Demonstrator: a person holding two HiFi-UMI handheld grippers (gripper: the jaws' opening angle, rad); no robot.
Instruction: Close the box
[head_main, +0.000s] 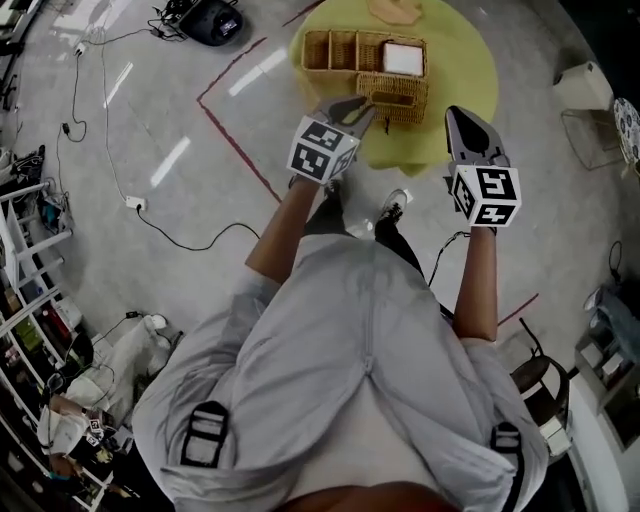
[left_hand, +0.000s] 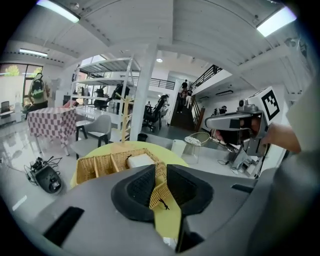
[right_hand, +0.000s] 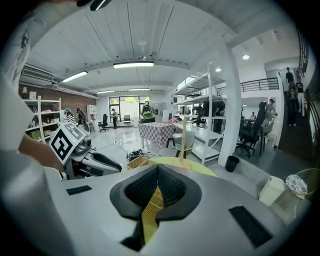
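Observation:
A wicker box (head_main: 345, 52) with several compartments stands on a round yellow table (head_main: 470, 60); a white block (head_main: 403, 58) lies in its right compartment. Its wicker front flap (head_main: 395, 98) hangs toward me. My left gripper (head_main: 362, 112) hovers at the flap's near left corner, jaws open. In the left gripper view the gripper (left_hand: 160, 172) shows a narrow gap, with a strip of wicker (left_hand: 161, 189) seen through it and the box (left_hand: 102, 166) beyond. My right gripper (head_main: 466, 122) is held right of the box, off the wicker, and its jaws (right_hand: 157, 175) meet, empty.
The table's near edge lies just under both grippers. On the floor are red tape lines (head_main: 235, 140), a black device with cables (head_main: 212, 20) and a white power strip (head_main: 134, 203). Shelves (head_main: 25, 300) stand at left, a wire frame (head_main: 590, 125) and a stool (head_main: 540, 385) at right.

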